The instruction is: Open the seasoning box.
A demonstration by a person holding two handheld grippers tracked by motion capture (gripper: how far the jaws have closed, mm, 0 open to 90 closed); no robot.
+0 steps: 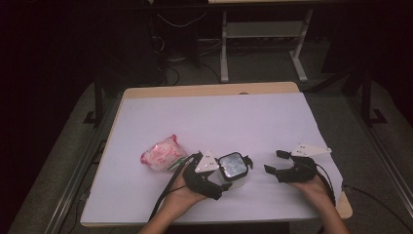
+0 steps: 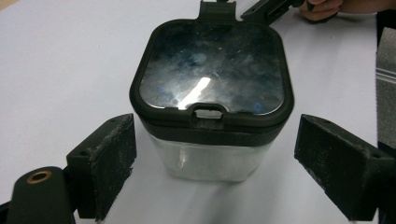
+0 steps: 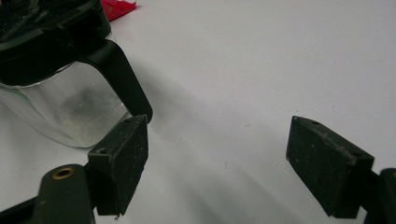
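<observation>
Jaws of the left gripper were held open astride the lidded container, untouched; the right gripper was held open, empty.

A: Is any text, label, brand or number legible on the container at the centre of the left gripper view?

B: No. Its dark lid and clear wall carry no readable marking.

A: And the pink-and-white packet at the lower left of the high view?

B: It has a red print, too small and blurred to read.

A: The grey plates on the grippers, lower centre and lower right of that view?

B: Small dark dots, no characters. No legible text in any frame.
</observation>
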